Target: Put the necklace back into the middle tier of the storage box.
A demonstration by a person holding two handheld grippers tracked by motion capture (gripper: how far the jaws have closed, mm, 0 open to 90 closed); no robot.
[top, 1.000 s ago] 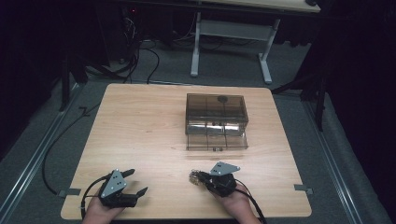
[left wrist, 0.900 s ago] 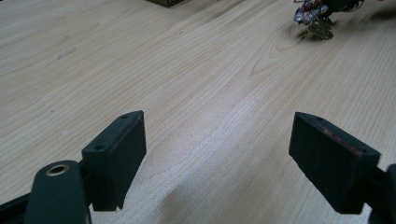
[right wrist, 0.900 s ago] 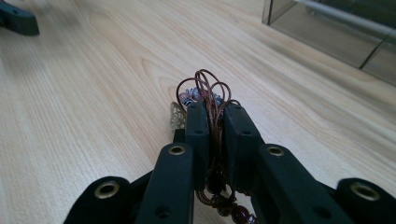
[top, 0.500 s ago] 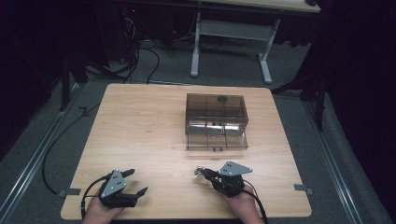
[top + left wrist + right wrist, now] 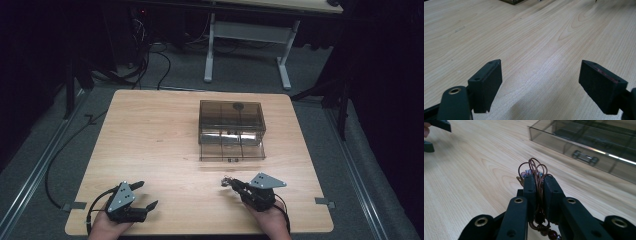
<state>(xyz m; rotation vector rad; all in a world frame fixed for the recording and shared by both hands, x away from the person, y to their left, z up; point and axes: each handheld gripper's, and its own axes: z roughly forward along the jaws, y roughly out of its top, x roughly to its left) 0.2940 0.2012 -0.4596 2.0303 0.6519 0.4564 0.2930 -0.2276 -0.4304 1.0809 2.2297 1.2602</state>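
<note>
A smoky clear plastic drawer box [image 5: 231, 129] stands on the wooden table [image 5: 150, 145], its bottom drawer [image 5: 232, 151] pulled out toward me, with a small handle [image 5: 584, 157]. My right gripper [image 5: 228, 182] is near the front edge, shut on a brown corded bead bracelet [image 5: 534, 171] whose loops stick out past the fingertips. In the right gripper view the beads hang below the jaws. My left gripper [image 5: 142, 195] rests at the front left, open, its pads [image 5: 486, 83] wide apart over bare wood.
A desk frame with white legs [image 5: 210, 50] and cables [image 5: 145, 55] sit on the grey floor beyond the table. Tape tabs [image 5: 325, 201] mark the table's front corners. The wood between the two grippers and the box is bare.
My right gripper has shifted a little to the right and toward the front edge with the bracelet in it. The left gripper has stayed put.
</note>
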